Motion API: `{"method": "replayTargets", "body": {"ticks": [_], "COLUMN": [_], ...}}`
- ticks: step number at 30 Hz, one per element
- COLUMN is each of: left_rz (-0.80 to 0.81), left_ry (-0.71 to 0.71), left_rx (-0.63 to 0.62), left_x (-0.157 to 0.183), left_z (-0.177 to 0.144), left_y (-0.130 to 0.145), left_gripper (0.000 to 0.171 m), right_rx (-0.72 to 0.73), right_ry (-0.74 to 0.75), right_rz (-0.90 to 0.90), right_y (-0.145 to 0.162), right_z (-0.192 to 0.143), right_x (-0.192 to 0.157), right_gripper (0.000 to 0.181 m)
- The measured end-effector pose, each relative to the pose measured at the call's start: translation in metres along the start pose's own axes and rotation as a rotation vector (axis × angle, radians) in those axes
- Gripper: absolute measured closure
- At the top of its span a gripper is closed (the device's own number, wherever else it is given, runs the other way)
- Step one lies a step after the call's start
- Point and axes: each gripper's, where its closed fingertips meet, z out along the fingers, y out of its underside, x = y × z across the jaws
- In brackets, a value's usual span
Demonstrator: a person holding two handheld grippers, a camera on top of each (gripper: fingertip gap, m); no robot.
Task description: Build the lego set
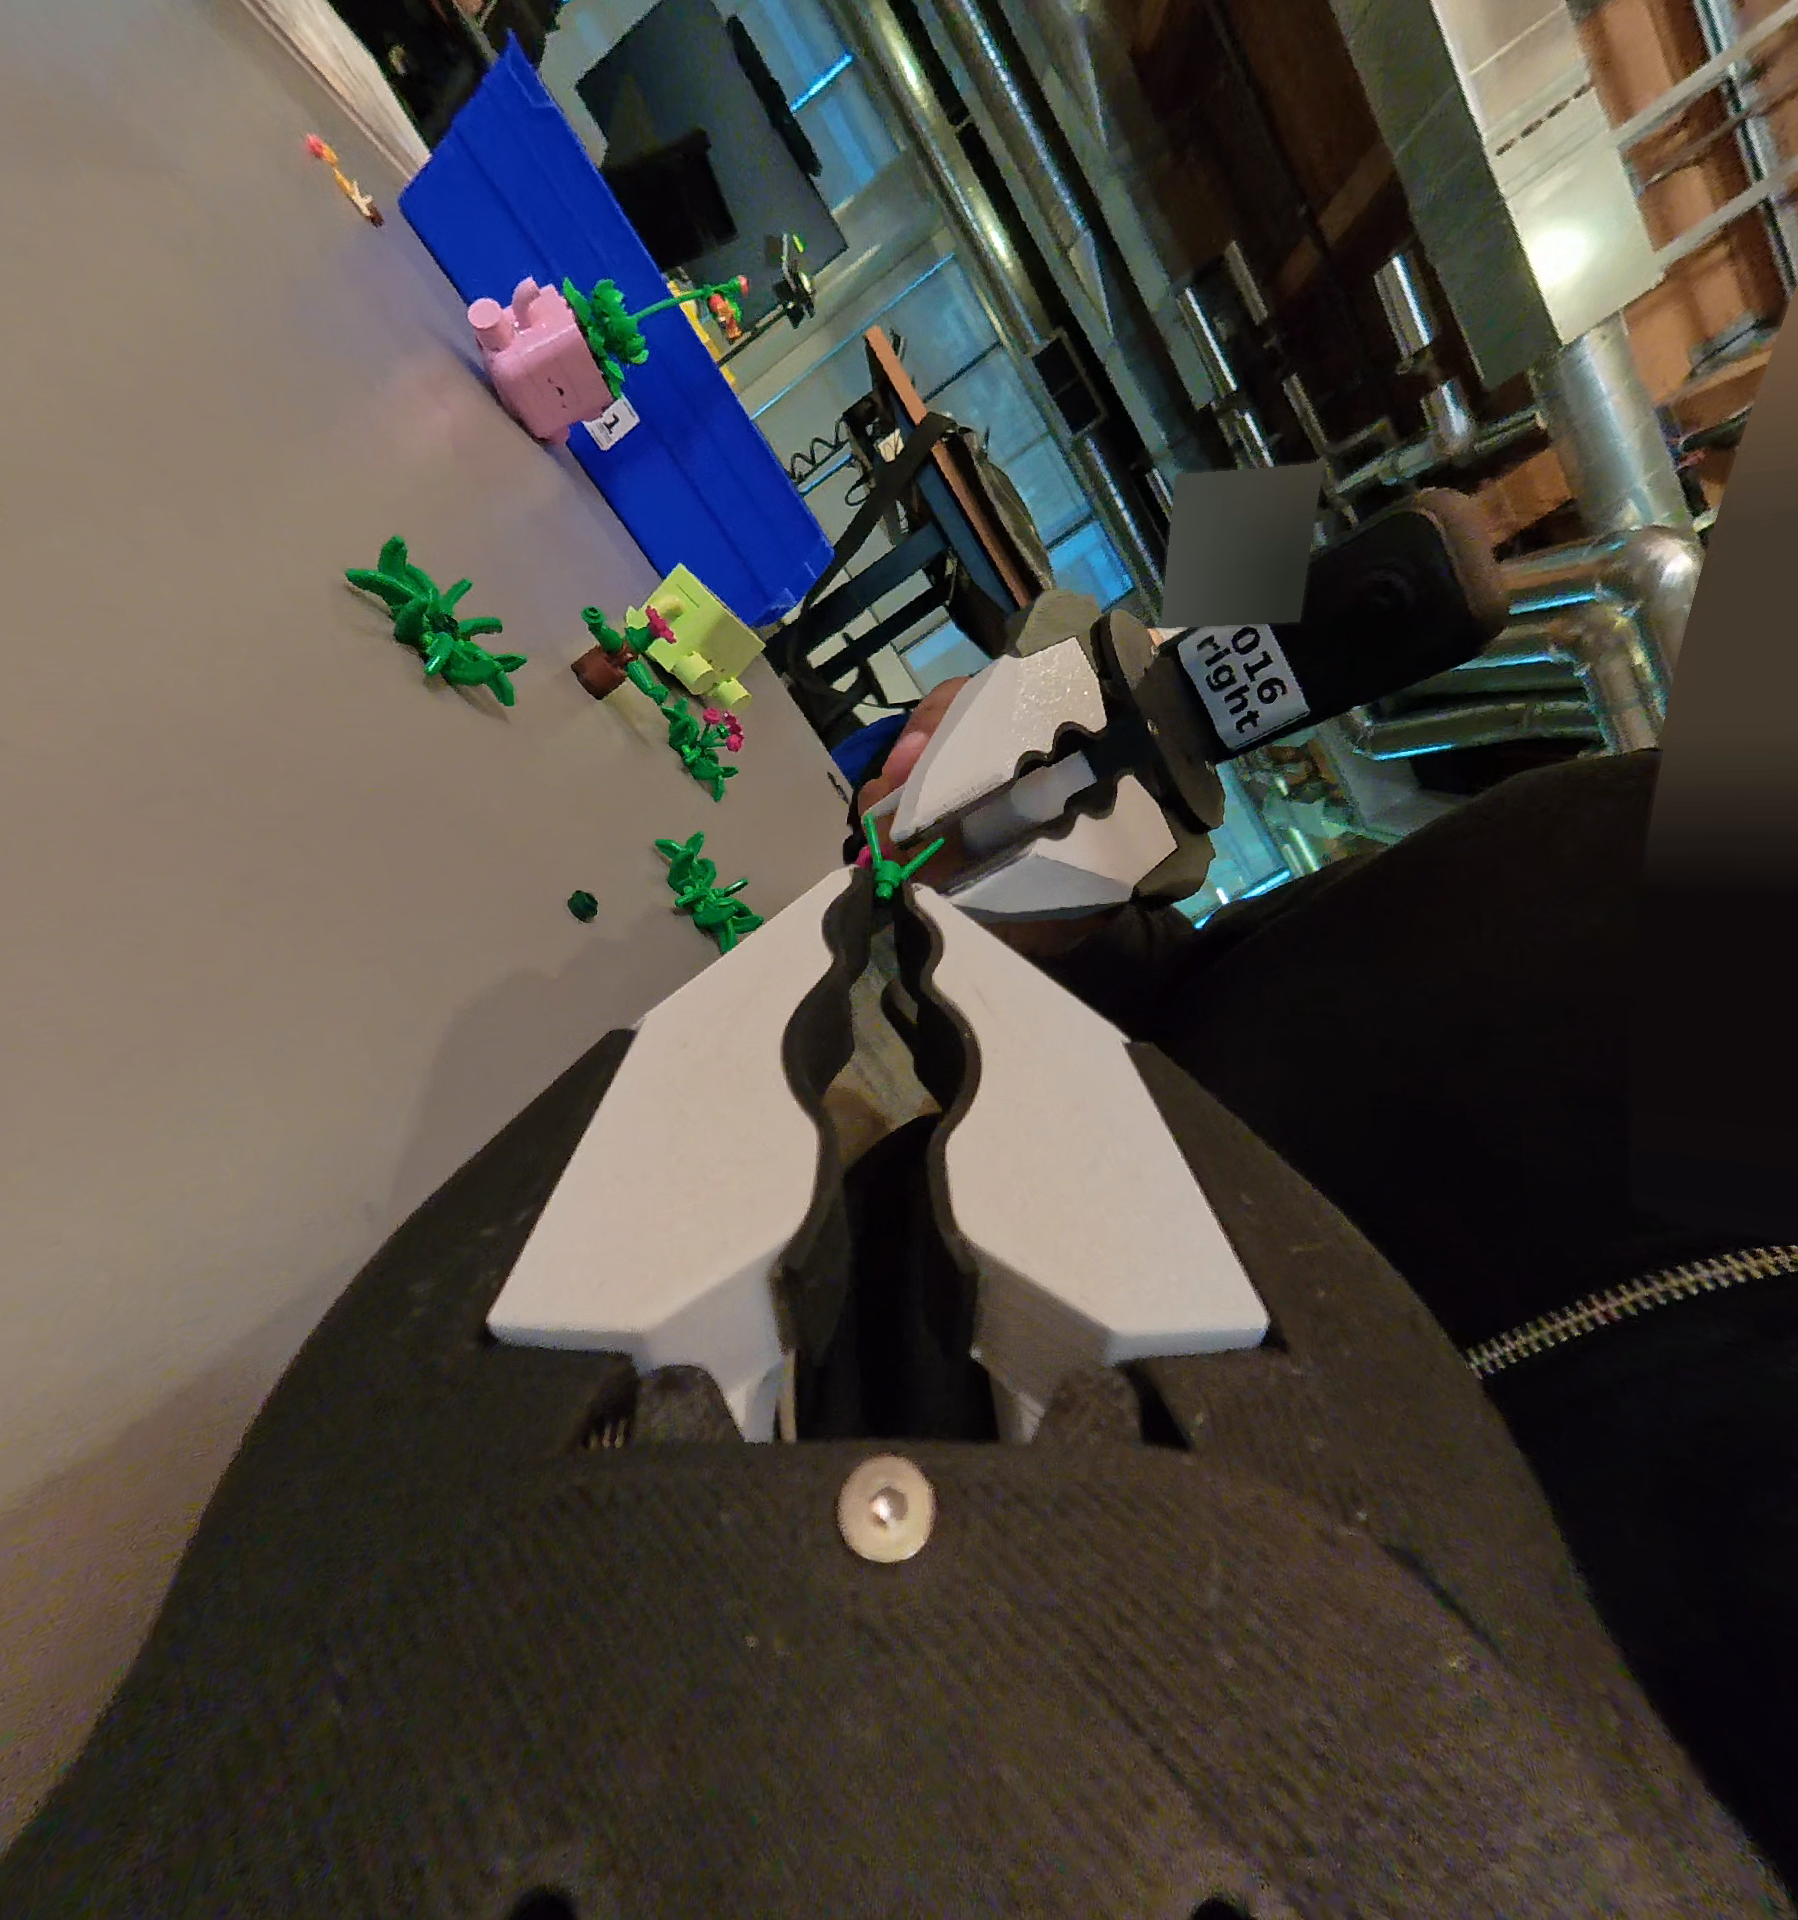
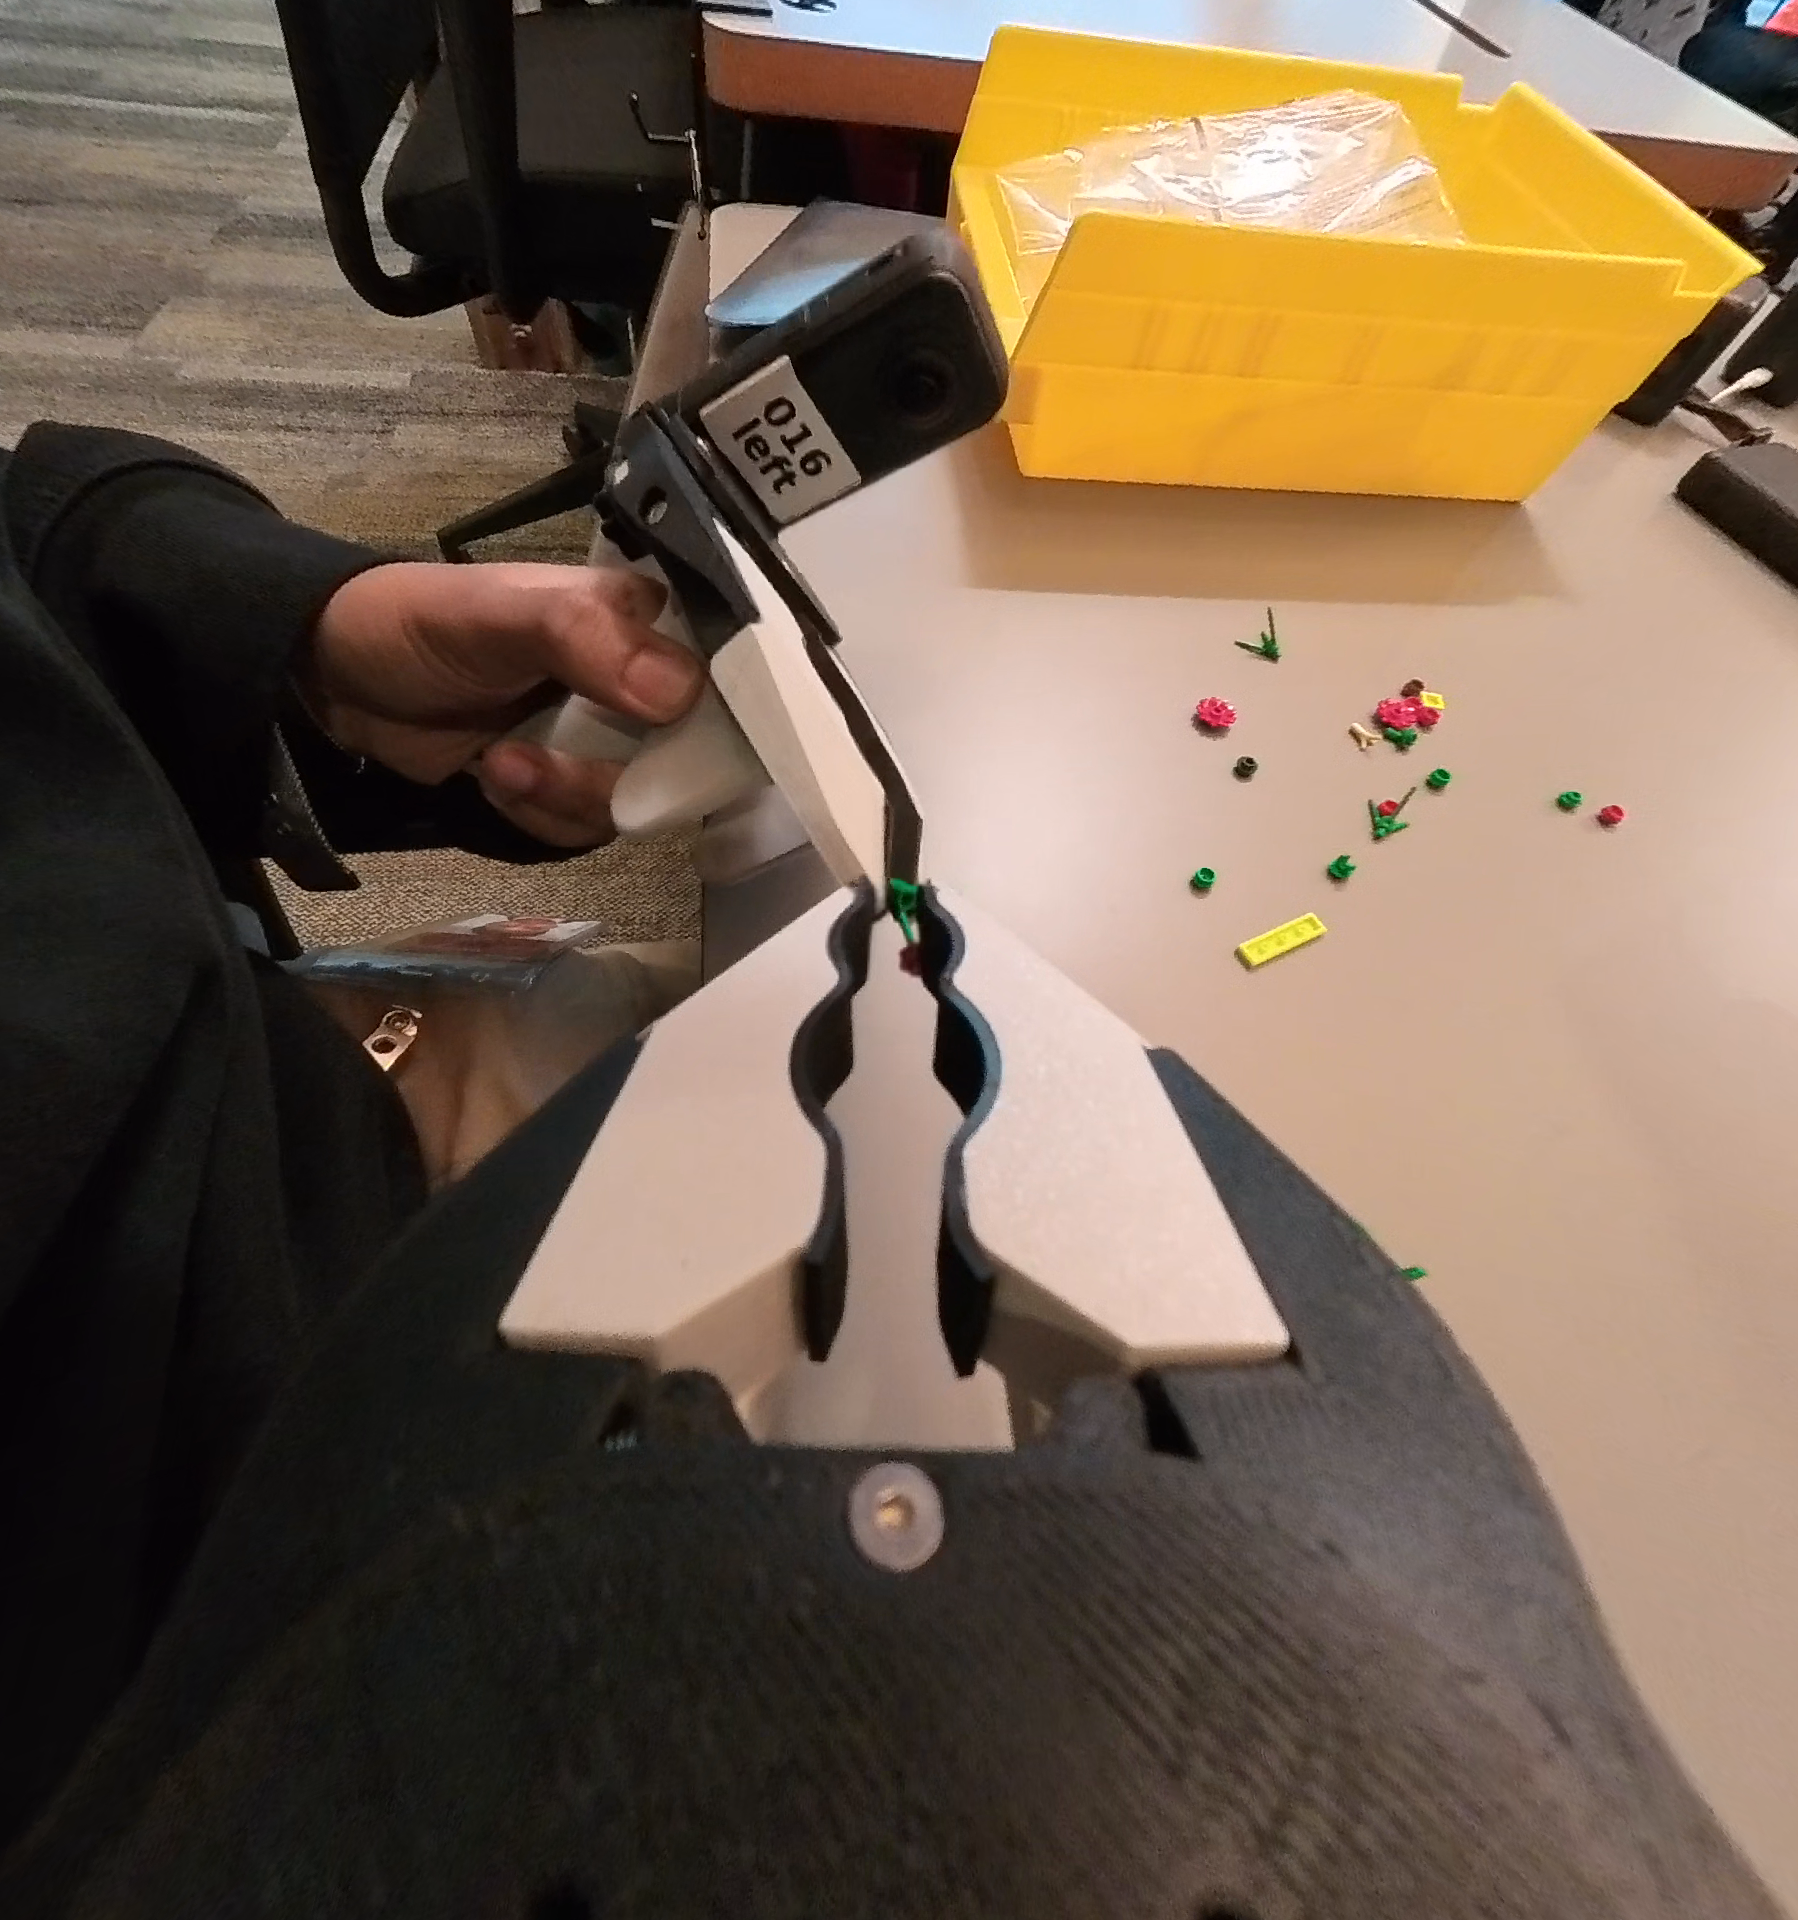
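A small green flower stem with a pink blossom sits between the tips of both grippers, held above the table's near edge. My left gripper is shut on it. The right gripper meets it tip to tip from the right. In the right wrist view the stem and red-pink blossom sit between the nearly closed pads of my right gripper. The left gripper comes down onto the stem from above. Loose flowers, green studs and a lime plate lie on the table.
A pink pot with a green plant, a lime pot, a small brown pot with flowers and green leaf clusters stand before a blue bin. A yellow bin and black devices sit at the far side. The lime plate is about equally far from each gripper, around 15 centimetres.
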Motion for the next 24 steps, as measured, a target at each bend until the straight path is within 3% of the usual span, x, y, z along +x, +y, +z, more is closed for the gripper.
{"method": "replayTargets", "body": {"ticks": [12,24], "left_rz": [0.091,0.319], "left_ry": [-0.055,-0.162], "left_rx": [-0.022,-0.054], "left_x": [-0.0006,0.0027], "left_z": [0.0001,-0.0017], "left_y": [0.001,-0.0002], "left_gripper": [0.171,0.17], "right_rx": [0.011,0.089], "right_ry": [-0.106,-0.276], "right_rz": [0.144,0.463], "right_y": [0.0015,-0.0027], "right_z": [0.001,0.0008], "right_x": [-0.0025,-0.0046], "right_gripper": [0.179,0.18]}}
